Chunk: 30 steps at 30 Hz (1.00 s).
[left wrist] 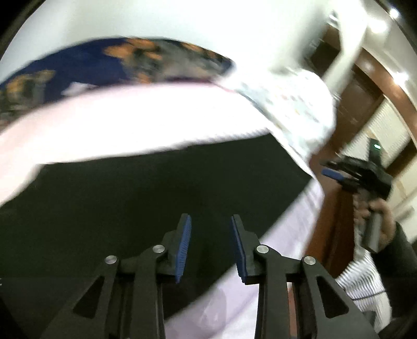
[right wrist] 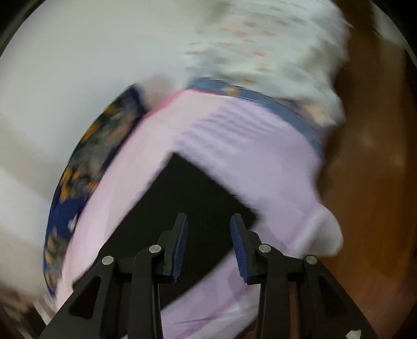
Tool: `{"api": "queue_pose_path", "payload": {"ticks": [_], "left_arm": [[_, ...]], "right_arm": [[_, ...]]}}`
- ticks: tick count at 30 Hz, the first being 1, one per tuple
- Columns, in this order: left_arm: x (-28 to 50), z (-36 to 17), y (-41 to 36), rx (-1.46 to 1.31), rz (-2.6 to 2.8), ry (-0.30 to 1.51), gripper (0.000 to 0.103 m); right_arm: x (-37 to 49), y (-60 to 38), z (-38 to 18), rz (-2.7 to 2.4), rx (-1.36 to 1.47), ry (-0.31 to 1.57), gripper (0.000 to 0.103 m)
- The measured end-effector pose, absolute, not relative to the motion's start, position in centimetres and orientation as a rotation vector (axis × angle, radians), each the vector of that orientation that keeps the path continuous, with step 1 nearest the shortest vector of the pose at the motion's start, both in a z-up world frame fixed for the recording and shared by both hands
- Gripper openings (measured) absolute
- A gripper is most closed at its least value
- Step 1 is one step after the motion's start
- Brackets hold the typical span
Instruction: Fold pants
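Pants (left wrist: 146, 206), black, lie flat on a pink sheet (left wrist: 109, 122) that covers what looks like a bed; w/ both views blurred I can't make out waistband from legs. In the right wrist view the pants (right wrist: 198, 198) show a squared corner pointing away from me, pink sheet on both sides of it.

Left tool (left wrist: 211, 247): blue pads spread apart, nothing between them, dark cloth below. Right tool (right wrist: 208, 245): same, spread and empty, hanging over the black cloth near that corner. From the left view I also see the right tool (left wrist: 336, 175) off to the side, w/ my hand (left wrist: 378, 221) on its grip.

My read: neither tool holds anything, so the step in hand is a fresh grab for the next fold. To do it well: come down on an edge, not the middle; pinch all layers at once, one tool per corner of the same edge; lift both evenly so the cloth doesn't twist; lay it over lined up w/ the far edge, then let go.

Risk: sheet is soft, so a pad could snag pink fabric along w/ the pants.

Surroundings: blue-and-orange patterned cloth (right wrist: 78, 167) along the sheet's far side, a white speckled cloth (right wrist: 268, 41) beyond, pale wall (left wrist: 182, 20), brown wood floor (right wrist: 372, 167) beside the bed.
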<state>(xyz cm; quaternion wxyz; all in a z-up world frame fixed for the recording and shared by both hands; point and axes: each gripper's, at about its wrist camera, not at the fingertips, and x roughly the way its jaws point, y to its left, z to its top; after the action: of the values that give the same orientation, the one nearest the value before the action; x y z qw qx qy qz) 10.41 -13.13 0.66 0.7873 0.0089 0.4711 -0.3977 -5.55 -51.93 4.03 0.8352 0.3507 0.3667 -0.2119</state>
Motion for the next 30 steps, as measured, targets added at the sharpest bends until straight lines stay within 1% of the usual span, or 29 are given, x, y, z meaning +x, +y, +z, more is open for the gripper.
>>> {"api": "queue_pose_path", "payload": {"ticks": [5, 9, 13, 17, 19, 24, 27, 28, 29, 30], "left_arm": [[13.7, 2.0, -5.1, 0.032, -0.591, 0.954, 0.033], [15.7, 1.7, 1.4, 0.02, -0.411, 0.967, 0.033], [16.5, 0.8, 6.7, -0.022, -0.295, 0.982, 0.033], [16.8, -0.5, 9.9, -0.067, -0.244, 0.999, 0.033], [16.7, -0.9, 10.9, -0.094, -0.272, 1.002, 0.033], [16.4, -1.4, 11.7, -0.102, -0.31, 0.994, 0.033], [16.7, -1.9, 12.4, -0.148, -0.333, 0.999, 0.033], [16.8, -1.9, 12.5, -0.165, -0.341, 0.999, 0.033], [16.8, -2.0, 12.7, -0.178, -0.35, 0.998, 0.033], [16.8, -2.1, 12.9, -0.19, -0.357, 0.997, 0.033]], "right_arm": [[3.3, -44.7, 5.2, -0.152, 0.536, 0.895, 0.033], [11.3, -37.0, 4.7, 0.127, 0.439, 1.005, 0.033], [16.9, -29.2, 3.8, 0.353, 0.35, 1.088, 0.039], [20.4, -22.5, 2.4, 0.511, 0.245, 1.164, 0.043], [22.3, -19.5, 1.4, 0.568, 0.198, 1.205, 0.043], [25.4, -15.5, -1.5, 0.636, 0.131, 1.291, 0.043], [26.2, -14.3, -3.1, 0.682, 0.143, 1.353, 0.043], [26.2, -14.1, -3.4, 0.693, 0.145, 1.364, 0.042], [26.2, -13.8, -3.6, 0.708, 0.143, 1.354, 0.035], [26.3, -13.5, -3.3, 0.709, 0.135, 1.331, 0.012]]}}
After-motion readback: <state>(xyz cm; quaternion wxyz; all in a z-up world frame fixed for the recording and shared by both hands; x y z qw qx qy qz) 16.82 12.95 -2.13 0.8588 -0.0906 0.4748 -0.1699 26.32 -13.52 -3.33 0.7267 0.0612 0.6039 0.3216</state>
